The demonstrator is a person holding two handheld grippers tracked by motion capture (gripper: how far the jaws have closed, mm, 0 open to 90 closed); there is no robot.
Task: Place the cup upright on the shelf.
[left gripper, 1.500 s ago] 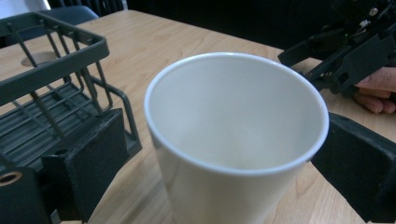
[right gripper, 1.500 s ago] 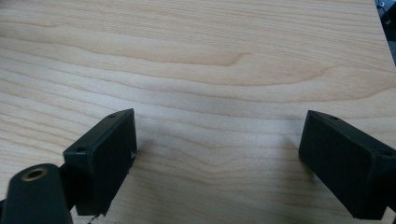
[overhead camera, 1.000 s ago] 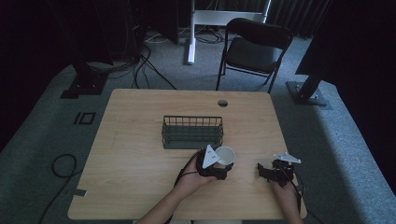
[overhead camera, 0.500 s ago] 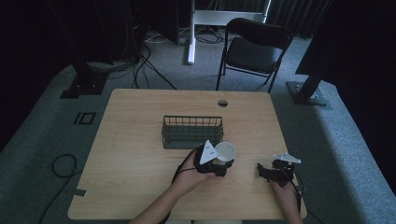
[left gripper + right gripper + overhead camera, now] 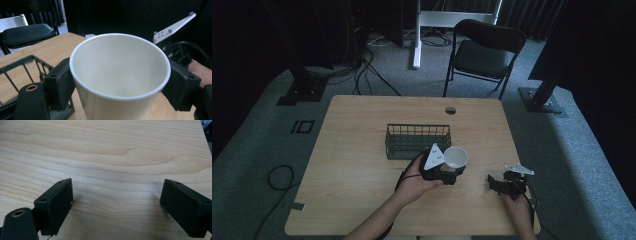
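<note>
Left gripper (image 5: 451,172) clamped on white paper cup (image 5: 455,157), cup upright, just at 5 o'clock of wire basket (image 5: 417,140). Right gripper (image 5: 498,184) jaws wide apart, empty, over table (image 5: 352,165), 3 o'clock of cup.

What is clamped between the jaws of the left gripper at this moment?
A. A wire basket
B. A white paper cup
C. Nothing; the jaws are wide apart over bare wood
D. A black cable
B: in the left gripper view the black jaws of the left gripper press on both sides of the white paper cup, beside the wire basket.
</note>
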